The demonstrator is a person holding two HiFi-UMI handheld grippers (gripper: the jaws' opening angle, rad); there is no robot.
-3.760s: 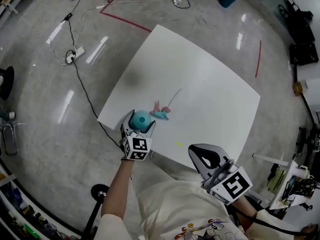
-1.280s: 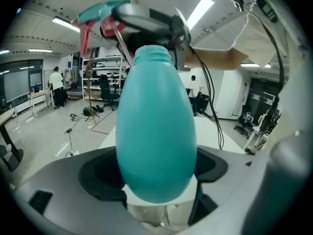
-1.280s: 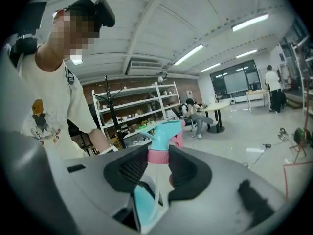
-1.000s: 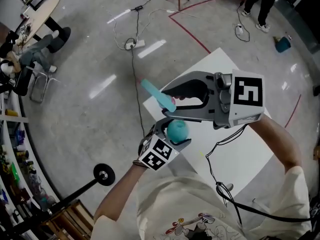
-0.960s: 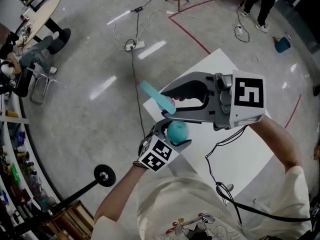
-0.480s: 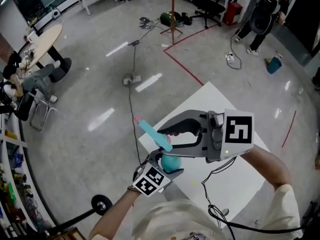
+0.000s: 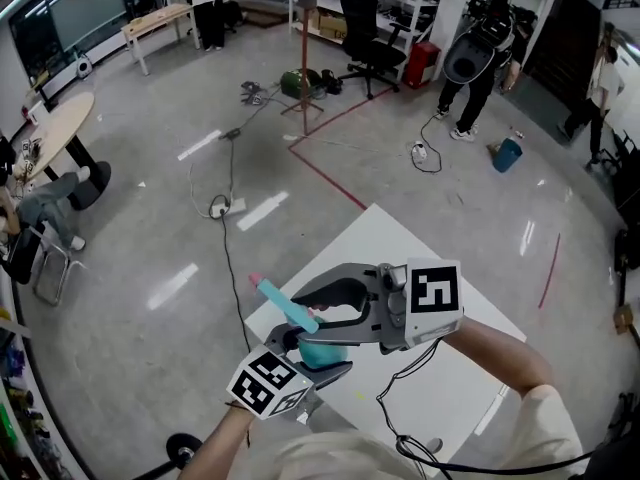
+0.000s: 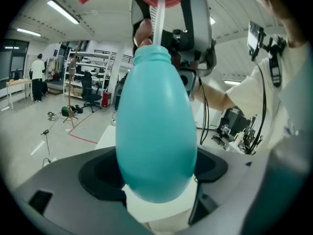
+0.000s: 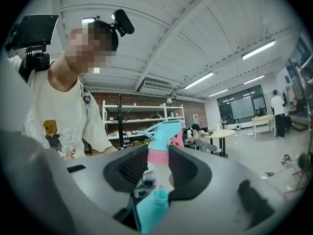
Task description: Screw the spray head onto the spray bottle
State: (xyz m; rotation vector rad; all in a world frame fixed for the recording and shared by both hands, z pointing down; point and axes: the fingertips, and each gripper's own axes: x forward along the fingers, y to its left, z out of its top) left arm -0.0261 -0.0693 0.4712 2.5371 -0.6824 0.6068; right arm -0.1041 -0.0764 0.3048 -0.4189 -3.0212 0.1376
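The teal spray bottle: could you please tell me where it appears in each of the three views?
Head view: the spray bottle sits low centre, just below and right of the spray head.
Left gripper view: it fills the centre, upright, with its neck at the top.
Right gripper view: bottom centre, only its neck and shoulder showing.
Shared landmark: the spray head, at the bottle's neck end in all three.

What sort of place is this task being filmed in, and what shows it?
Probably a robotics lab or workshop: a broad polished concrete floor marked with red tape lines, loose cables trailing across it, and metal shelving racks with an office chair at the far end.
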